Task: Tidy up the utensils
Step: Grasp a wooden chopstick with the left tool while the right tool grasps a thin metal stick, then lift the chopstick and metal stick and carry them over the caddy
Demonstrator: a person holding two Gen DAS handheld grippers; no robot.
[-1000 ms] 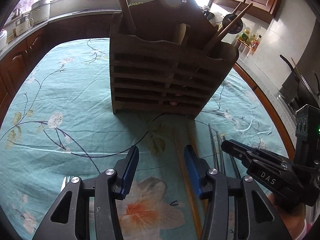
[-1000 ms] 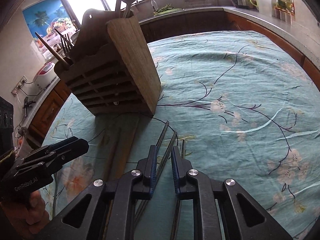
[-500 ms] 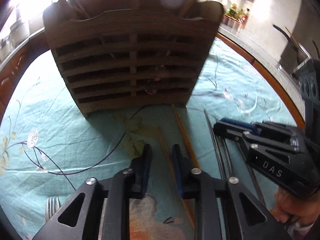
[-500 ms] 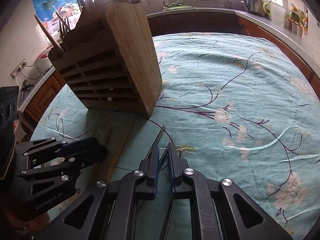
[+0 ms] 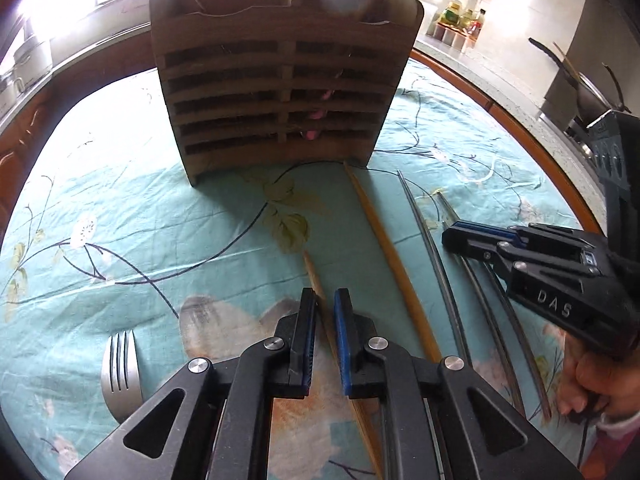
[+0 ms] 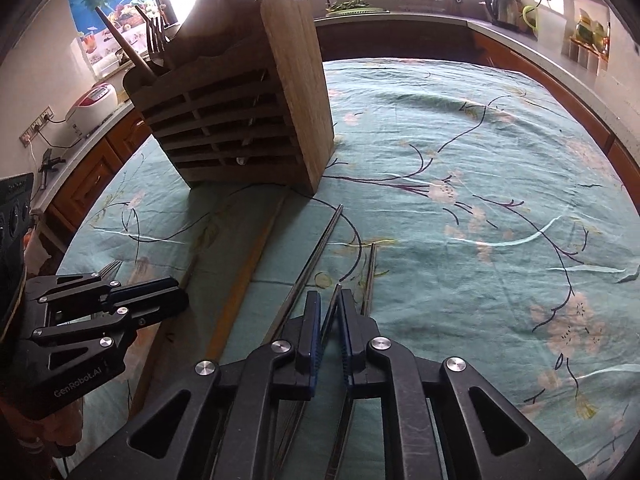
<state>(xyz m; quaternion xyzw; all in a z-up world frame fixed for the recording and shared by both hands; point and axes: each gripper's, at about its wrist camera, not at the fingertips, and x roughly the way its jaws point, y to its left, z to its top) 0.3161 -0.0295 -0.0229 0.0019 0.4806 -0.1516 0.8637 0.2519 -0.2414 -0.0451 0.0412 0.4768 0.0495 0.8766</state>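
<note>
A slatted wooden utensil holder (image 5: 280, 92) (image 6: 248, 120) stands on the teal floral cloth with spoons and a fork in it. In front of it lie two wooden chopsticks and several metal ones. My left gripper (image 5: 324, 300) (image 6: 176, 296) is low over the cloth. It is shut on the nearer wooden chopstick (image 5: 310, 266), which runs between its blue pads. The other wooden chopstick (image 5: 384, 240) lies free just to the right. My right gripper (image 6: 330, 300) (image 5: 452, 236) holds a metal chopstick (image 6: 338, 290) between its pads, and its jaws are opening slightly.
A steel fork (image 5: 120, 364) lies on the cloth left of my left gripper. Two more metal chopsticks (image 6: 316, 256) (image 6: 370, 276) lie beside my right gripper. A person's hand (image 5: 592, 380) grips the right tool. Kitchen counters ring the table.
My left gripper went from wide open to shut on the wooden chopstick, sinking and nearing the holder. The right gripper stayed narrow on its metal chopstick and shifted a little.
</note>
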